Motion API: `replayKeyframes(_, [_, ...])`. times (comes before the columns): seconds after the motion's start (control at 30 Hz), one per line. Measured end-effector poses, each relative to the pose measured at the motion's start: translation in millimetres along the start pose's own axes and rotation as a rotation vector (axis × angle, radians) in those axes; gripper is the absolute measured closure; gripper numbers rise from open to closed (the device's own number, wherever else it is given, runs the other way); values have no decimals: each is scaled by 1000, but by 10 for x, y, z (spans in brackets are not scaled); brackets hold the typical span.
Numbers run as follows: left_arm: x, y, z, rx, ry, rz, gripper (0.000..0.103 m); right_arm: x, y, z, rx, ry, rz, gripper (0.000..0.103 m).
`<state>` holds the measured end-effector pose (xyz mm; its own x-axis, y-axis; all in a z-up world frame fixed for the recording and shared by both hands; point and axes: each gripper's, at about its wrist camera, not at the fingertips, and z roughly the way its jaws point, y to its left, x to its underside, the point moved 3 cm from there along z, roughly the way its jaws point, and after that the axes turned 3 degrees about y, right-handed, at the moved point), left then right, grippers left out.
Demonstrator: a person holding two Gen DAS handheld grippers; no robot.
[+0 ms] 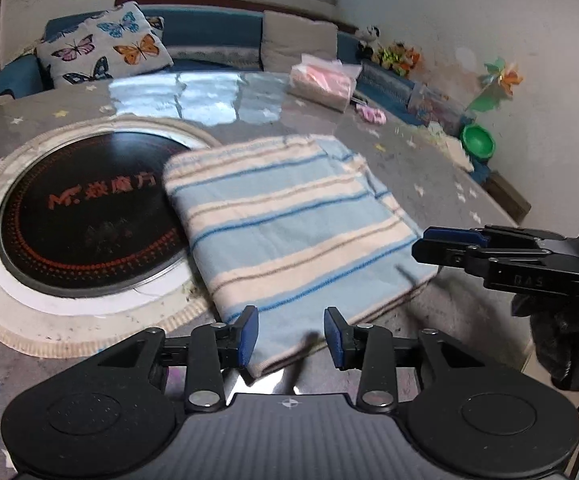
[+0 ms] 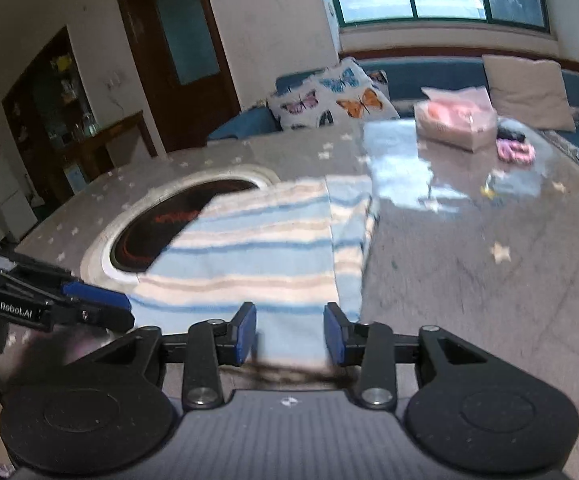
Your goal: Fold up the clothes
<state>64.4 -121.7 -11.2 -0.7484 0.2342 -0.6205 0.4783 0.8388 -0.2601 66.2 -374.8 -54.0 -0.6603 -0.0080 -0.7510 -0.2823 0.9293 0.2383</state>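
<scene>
Your left gripper (image 1: 291, 334) and right gripper (image 2: 290, 332) both stand partly open and hold nothing, each at the near edge of the folded striped cloth (image 1: 289, 220) on the table (image 1: 429, 184).

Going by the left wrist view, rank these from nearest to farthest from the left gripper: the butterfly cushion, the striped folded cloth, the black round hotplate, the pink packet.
From the left gripper:
1. Striped folded cloth, its near corner between the open fingers.
2. Black round hotplate, to the left, set in the table.
3. Pink packet, far right on the table.
4. Butterfly cushion, on the sofa beyond the table's far edge.
</scene>
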Motion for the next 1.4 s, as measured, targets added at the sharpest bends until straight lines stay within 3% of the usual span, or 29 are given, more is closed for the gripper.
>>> replayKeyframes(0.23, [115, 201, 45, -48, 50, -55, 62, 62, 29, 185, -22, 24, 14, 63])
replayKeyframes(0.5, [-71, 111, -25, -55, -39, -27, 63, -122, 35, 153, -32, 7, 13, 63])
replayKeyframes(0.83, [-14, 179, 175, -61, 27, -10, 64, -161, -87, 378, -11, 34, 61, 63])
replayKeyframes(1.07, [-275, 208, 162, -61, -25, -18, 64, -443, -116, 488, -5, -8, 54, 62])
replayKeyframes(1.23, [-390, 286, 261, -87, -12, -19, 64, -447, -293, 755, 4, 38, 121, 65])
replayKeyframes(1.4, [-419, 372, 323, -94, 3, -29, 64, -513, -305, 704, 11, 6, 134, 64])
